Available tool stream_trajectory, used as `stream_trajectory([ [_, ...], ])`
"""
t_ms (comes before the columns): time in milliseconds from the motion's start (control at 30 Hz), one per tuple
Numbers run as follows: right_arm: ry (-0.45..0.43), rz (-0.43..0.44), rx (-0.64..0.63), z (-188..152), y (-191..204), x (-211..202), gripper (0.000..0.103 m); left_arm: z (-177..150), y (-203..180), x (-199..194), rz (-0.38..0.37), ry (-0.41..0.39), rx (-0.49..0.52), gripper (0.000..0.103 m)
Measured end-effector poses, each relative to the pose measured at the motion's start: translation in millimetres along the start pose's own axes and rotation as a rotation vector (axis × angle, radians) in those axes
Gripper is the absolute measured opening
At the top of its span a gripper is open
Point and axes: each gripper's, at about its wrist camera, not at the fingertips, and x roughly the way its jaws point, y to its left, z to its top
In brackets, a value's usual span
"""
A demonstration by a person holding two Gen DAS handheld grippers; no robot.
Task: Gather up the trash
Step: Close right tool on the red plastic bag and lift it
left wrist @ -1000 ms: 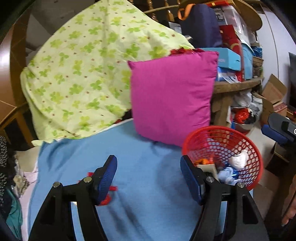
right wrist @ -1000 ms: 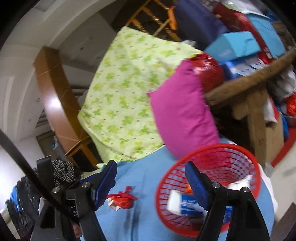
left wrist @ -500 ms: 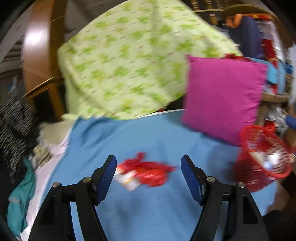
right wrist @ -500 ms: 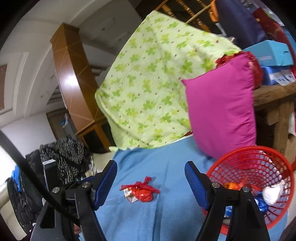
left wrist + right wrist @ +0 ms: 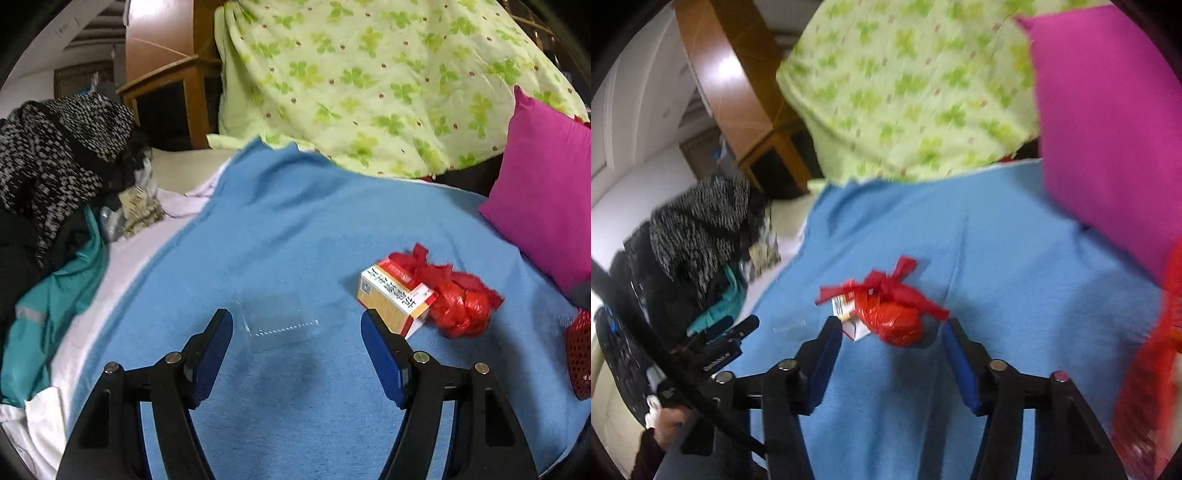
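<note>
A tied red plastic bag lies on the blue blanket, touching a small orange and white box. My right gripper hangs just short of the bag with its jaws closing; the bag sits at the mouth of the gap and the pads do not press it. In the left wrist view the box and the bag lie to the right. My left gripper is open, and a clear plastic tray lies flat just ahead between its fingertips. The red mesh basket shows at the right edge.
A pink pillow leans at the right against a green clover quilt. Dark and teal clothes are piled on the left. A hand holding the other gripper shows at the lower left of the right wrist view. The basket fills that view's right edge.
Both views swung left, away from the basket, and dropped toward the blanket. The red bag and box are now close. The right jaws stand narrower than before.
</note>
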Motion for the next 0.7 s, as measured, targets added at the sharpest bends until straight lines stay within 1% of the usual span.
stream_trajectory([
  [33, 0.019, 0.011, -0.012, -0.6, 1.4, 12.3, 0.051, -0.9, 0.0, 4.4, 0.006, 0.005, 0.003, 0.073],
  [67, 0.037, 0.022, -0.024, -1.6, 2.8, 24.0, 0.049, -1.6, -0.7, 8.7, 0.015, 0.013, 0.007, 0.073],
  [133, 0.062, 0.054, -0.057, -1.8, 8.4, 48.6, 0.048, 0.6, -0.9, 20.4, 0.007, 0.027, 0.009, 0.073],
  [267, 0.094, 0.097, -0.113, -3.1, 17.8, 85.4, 0.048, -1.6, -3.8, 34.5, 0.0, 0.054, 0.011, 0.073],
  [367, 0.115, 0.083, -0.144, 0.6, 20.1, 107.2, 0.048, -4.0, -3.2, 43.4, 0.005, 0.073, 0.015, 0.073],
  [433, 0.118, 0.086, -0.161, 5.8, 19.5, 123.4, 0.048, -4.2, -1.4, 47.9, -0.009, 0.084, 0.0, 0.073],
  [600, 0.149, 0.055, -0.23, 7.5, 21.7, 149.0, 0.052, -6.6, -0.6, 53.8, -0.005, 0.091, 0.003, 0.073],
  [667, 0.164, 0.04, -0.27, 4.8, 23.6, 153.5, 0.063, -6.6, -1.1, 55.2, -0.011, 0.093, 0.004, 0.073],
  [700, 0.165, 0.031, -0.299, 2.4, 25.8, 154.9, 0.064, -6.3, -1.7, 55.6, -0.011, 0.094, 0.005, 0.073],
])
